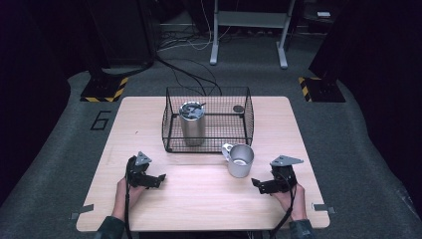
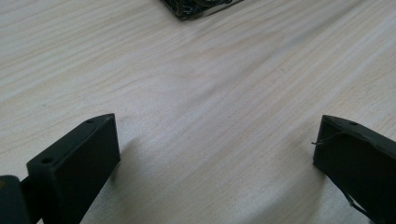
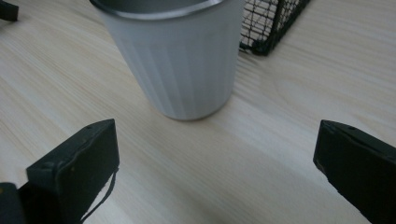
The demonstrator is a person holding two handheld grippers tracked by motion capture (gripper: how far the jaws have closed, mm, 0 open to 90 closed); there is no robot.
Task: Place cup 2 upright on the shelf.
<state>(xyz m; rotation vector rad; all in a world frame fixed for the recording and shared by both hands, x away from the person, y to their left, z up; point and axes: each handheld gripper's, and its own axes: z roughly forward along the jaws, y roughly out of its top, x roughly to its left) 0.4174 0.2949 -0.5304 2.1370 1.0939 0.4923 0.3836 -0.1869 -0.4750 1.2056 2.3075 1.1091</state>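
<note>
- high view: a light wooden table point(image 1: 199, 199) carries a black wire basket point(image 1: 171, 119) toward 12 o'clock, with a tall brushed-steel cylindrical tumbler point(image 1: 192, 128) standing upright inside at the basket's left side. a short silver metal mug with a side handle point(image 1: 240, 160) stands on the table outside the basket, just off its front right corner. the left gripper point(image 1: 160, 178) sits low at 8 o'clock, well apart from everything; the right gripper point(image 1: 257, 184) sits at 4 o'clock, near the mug and pointed toward it.
- left gripper view: its jaws stand spread wide over bare wood, holding nothing; a corner of the basket point(image 2: 196, 9) peeks in at 12 o'clock.
- right gripper view: its jaws stand spread wide and empty, with the mug point(image 3: 177, 60) upright at 12 o'clock just ahead of them, not yet between them; the basket's corner point(image 3: 268, 23) lies behind at 1 o'clock.
- progress, as i judge it: the tumbler looks already stowed, so the work seems about half done. the mug is untouched; closing in, gripping it and lifting it over the basket wall remain.
</note>
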